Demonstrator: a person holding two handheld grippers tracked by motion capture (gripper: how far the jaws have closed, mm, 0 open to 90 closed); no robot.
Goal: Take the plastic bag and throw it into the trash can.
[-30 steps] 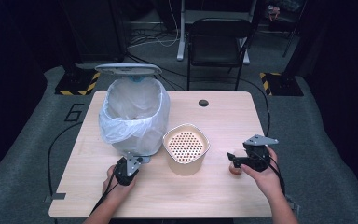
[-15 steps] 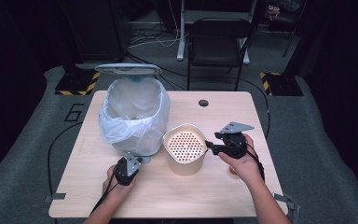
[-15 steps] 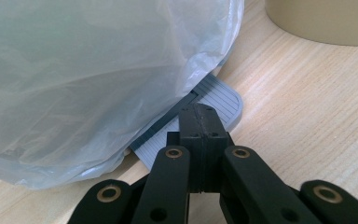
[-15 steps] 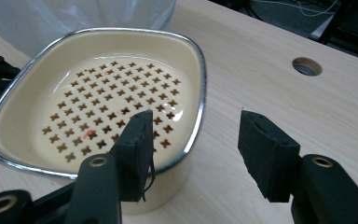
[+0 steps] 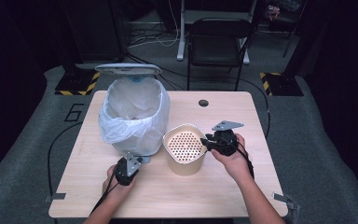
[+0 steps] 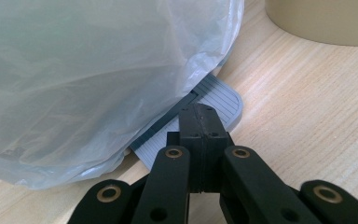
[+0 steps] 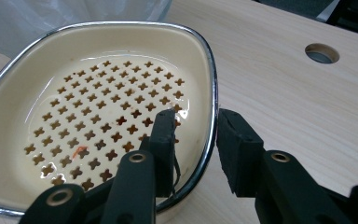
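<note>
Cream-coloured, with a chrome rim and a floor of cross-shaped holes, the strainer bowl [image 7: 98, 121] stands mid-bench just beside the bagged bin [image 5: 133, 116]. The right gripper [image 7: 196, 140] straddles its rim, jaws just closing, not yet pressing. The left gripper [image 6: 200, 126], jaws clenched, rests on the bin's pedal [image 6: 214, 100].

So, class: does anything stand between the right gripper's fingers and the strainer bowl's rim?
Nothing visible does. The right gripper has just been closing, with one finger inside and one outside the chrome rim of the strainer bowl, and a small gap remains at the outer finger.
</note>
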